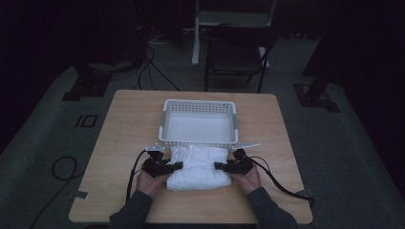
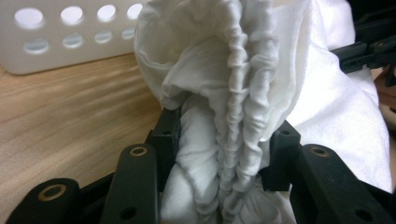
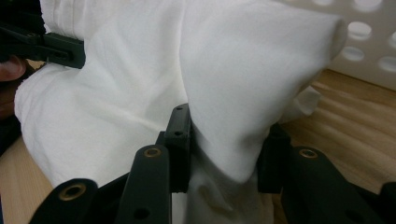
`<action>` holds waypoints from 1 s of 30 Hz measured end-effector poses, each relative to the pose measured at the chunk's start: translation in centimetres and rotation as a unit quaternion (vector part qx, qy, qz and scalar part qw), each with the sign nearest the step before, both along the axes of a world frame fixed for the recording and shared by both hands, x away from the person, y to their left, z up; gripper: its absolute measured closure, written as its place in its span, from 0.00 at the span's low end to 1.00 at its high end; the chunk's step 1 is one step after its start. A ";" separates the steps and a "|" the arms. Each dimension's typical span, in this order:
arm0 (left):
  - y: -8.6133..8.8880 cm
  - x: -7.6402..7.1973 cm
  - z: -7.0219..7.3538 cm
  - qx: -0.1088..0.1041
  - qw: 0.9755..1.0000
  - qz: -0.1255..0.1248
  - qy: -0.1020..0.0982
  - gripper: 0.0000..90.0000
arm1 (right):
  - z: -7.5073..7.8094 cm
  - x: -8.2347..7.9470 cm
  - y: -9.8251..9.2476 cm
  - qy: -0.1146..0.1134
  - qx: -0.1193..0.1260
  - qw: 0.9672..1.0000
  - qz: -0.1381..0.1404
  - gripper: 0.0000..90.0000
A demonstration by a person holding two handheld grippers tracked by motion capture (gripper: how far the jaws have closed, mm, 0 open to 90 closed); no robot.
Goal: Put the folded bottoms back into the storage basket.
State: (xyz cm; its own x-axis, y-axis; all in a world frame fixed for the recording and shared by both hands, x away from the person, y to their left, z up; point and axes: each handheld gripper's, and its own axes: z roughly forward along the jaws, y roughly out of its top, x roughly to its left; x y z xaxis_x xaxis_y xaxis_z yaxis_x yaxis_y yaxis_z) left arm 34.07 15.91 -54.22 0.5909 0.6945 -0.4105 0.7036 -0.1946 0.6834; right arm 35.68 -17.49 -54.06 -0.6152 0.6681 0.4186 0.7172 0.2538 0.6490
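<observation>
I have both grippers pinching the folded white cloth (image 1: 198,167): left gripper (image 1: 177,166) fingers bite its gathered end, right gripper (image 1: 218,166) fingers its opposite end. The cloth lies on the worktop (image 1: 124,138) between them, long axis running finger to finger. Gripping seems done; lifting it into the basket (image 1: 199,141) just beyond remains.

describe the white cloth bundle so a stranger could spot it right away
On the wooden table, look just in front of the white perforated basket. The folded white cloth lies there, clamped at each end by a black gripper; it is soft and wrinkled, unlike the rigid basket.
</observation>
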 end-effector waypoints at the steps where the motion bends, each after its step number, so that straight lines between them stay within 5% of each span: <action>1: 0.0 -0.1 0.1 0.003 1.000 -0.001 -0.003 0.65 | 0.1 -0.1 0.0 -0.004 -0.001 1.000 -0.001 0.72; 14: 0.0 -1.2 1.8 0.019 1.000 0.001 -0.024 0.65 | 1.9 -1.7 0.7 -0.060 -0.030 0.998 0.003 0.73; 30: 0.2 -2.2 3.5 0.025 0.998 0.007 -0.055 0.66 | 3.1 -2.5 0.9 -0.078 -0.023 0.997 0.006 0.73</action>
